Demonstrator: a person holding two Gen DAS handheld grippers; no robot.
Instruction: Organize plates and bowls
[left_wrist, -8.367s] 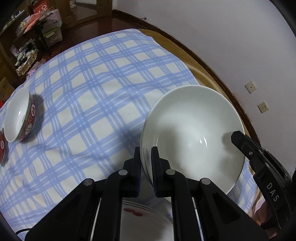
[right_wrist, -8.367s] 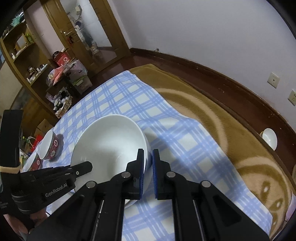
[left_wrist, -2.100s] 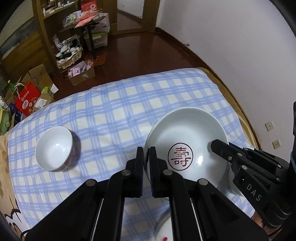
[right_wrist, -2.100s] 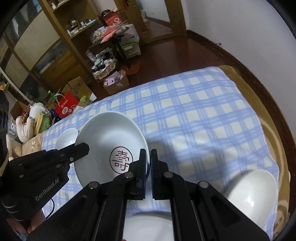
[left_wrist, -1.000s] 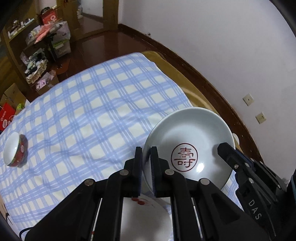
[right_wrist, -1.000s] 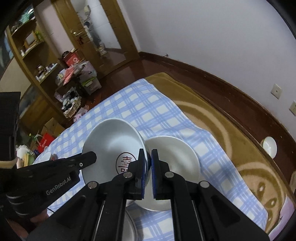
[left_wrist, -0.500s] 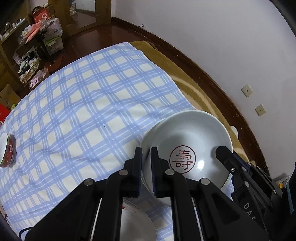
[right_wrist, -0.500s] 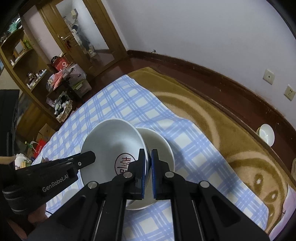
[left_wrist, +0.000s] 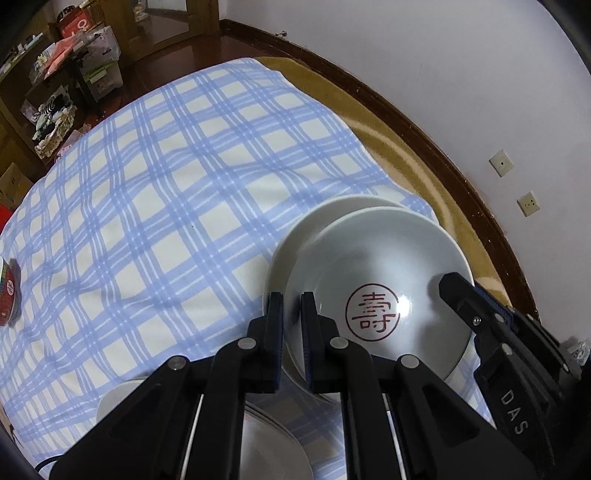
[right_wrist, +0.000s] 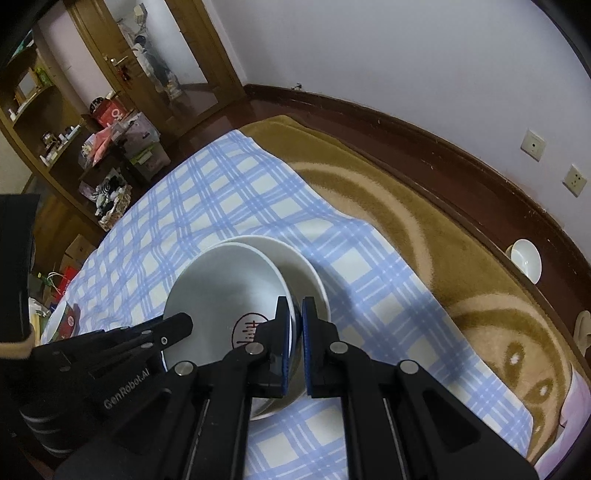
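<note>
A white bowl with a red round character mark (left_wrist: 373, 310) (right_wrist: 225, 295) is pinched at opposite rims by both grippers. My left gripper (left_wrist: 291, 310) is shut on its left rim; my right gripper (right_wrist: 293, 321) is shut on its right rim. The bowl sits low inside a larger plain white bowl (left_wrist: 332, 210) (right_wrist: 303, 266) that rests on the blue checked cloth (left_wrist: 166, 206). The right gripper's black fingers (left_wrist: 476, 310) show in the left wrist view, and the left gripper's fingers (right_wrist: 162, 332) show in the right wrist view.
A stack of white plates (left_wrist: 269, 443) lies just below my left gripper. A small red-patterned bowl (left_wrist: 7, 295) (right_wrist: 64, 321) sits far left on the cloth. A brown blanket (right_wrist: 424, 240) covers the right side; a small white dish (right_wrist: 526, 260) lies on the dark floor.
Both grippers have come down and to the right with the marked bowl, which now nests over the plain white bowl. The red-patterned bowl has slid toward the left edge of view.
</note>
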